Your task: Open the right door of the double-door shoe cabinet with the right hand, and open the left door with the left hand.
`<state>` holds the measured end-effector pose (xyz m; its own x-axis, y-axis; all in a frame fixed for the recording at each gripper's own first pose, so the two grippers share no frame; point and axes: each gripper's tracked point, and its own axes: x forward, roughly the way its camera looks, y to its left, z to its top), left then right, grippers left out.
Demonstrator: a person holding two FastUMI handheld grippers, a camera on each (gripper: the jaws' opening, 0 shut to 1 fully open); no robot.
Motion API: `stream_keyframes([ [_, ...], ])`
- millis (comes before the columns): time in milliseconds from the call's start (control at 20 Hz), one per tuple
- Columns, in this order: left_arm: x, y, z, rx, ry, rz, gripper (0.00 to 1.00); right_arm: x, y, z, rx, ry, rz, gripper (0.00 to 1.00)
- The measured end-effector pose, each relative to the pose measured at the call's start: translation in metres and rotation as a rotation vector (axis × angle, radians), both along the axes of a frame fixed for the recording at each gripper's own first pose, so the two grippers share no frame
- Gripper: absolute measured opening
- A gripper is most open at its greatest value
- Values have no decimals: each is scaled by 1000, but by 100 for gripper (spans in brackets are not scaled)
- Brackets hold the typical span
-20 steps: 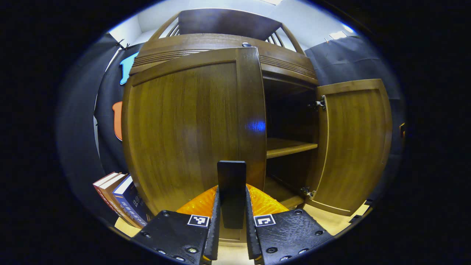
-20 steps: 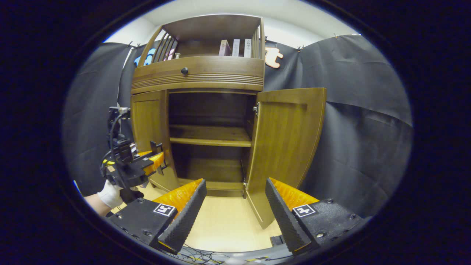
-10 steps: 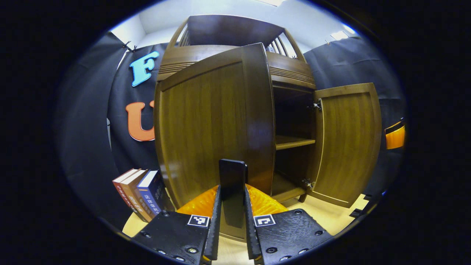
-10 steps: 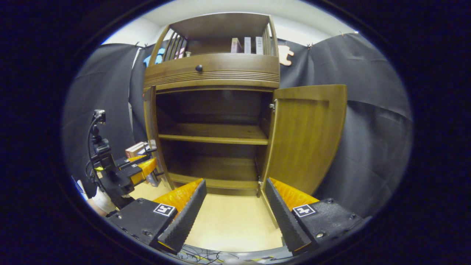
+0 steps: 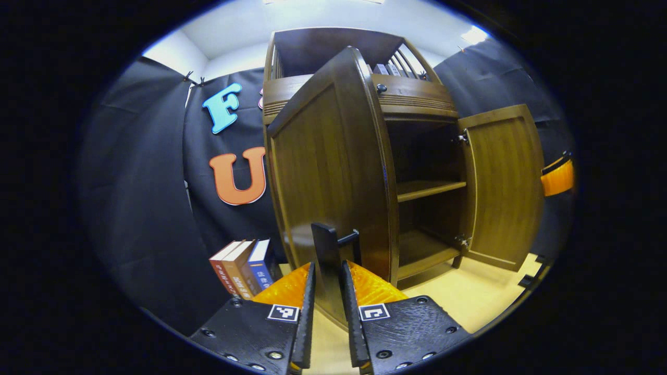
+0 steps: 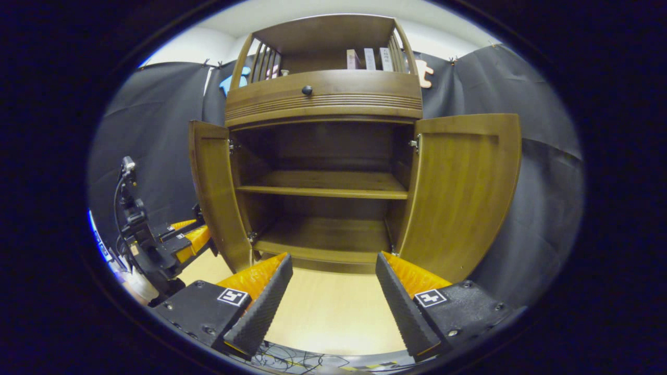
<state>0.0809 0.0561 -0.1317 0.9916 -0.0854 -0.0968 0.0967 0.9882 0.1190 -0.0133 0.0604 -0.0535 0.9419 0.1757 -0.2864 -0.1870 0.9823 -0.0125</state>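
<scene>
The brown wooden shoe cabinet (image 6: 323, 104) has both doors swung outward. In the left gripper view, my left gripper (image 5: 327, 265) is shut on the dark bar handle (image 5: 323, 239) of the left door (image 5: 333, 166), which stands wide open. The right door (image 5: 503, 182) hangs open beyond it. In the right gripper view, my right gripper (image 6: 332, 258) is open and holds nothing, low in front of the cabinet's mouth. The left door (image 6: 213, 192) and right door (image 6: 464, 192) flank the bare inner shelf (image 6: 328, 185). The left gripper (image 6: 200, 232) is at the left door's outer face.
Three books (image 5: 239, 265) stand on the pale floor (image 6: 323, 312) left of the cabinet. A drawer with a round knob (image 6: 307, 90) sits above the doors, and books stand in the top rack (image 6: 370, 58). Black cloth walls close in on both sides.
The left door has swung from nearly closed to wide open, with my left gripper still clamped on its handle. The right gripper has stayed open and the right door has not moved.
</scene>
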Motion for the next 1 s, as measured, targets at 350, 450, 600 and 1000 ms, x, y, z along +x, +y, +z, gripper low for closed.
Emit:
stream_keyframes([
  [350,-8,32,-7,-65,42,60,14,-7,2,-4,20,10,18,100],
  [450,-8,44,-9,-165,57,104,14,-9,-1,-5,30,15,12,100],
  [600,-11,76,-13,-227,60,168,4,-11,-5,-8,33,20,7,100],
  [1000,-11,88,-10,-231,35,85,1,-14,-6,-12,36,32,11,100],
])
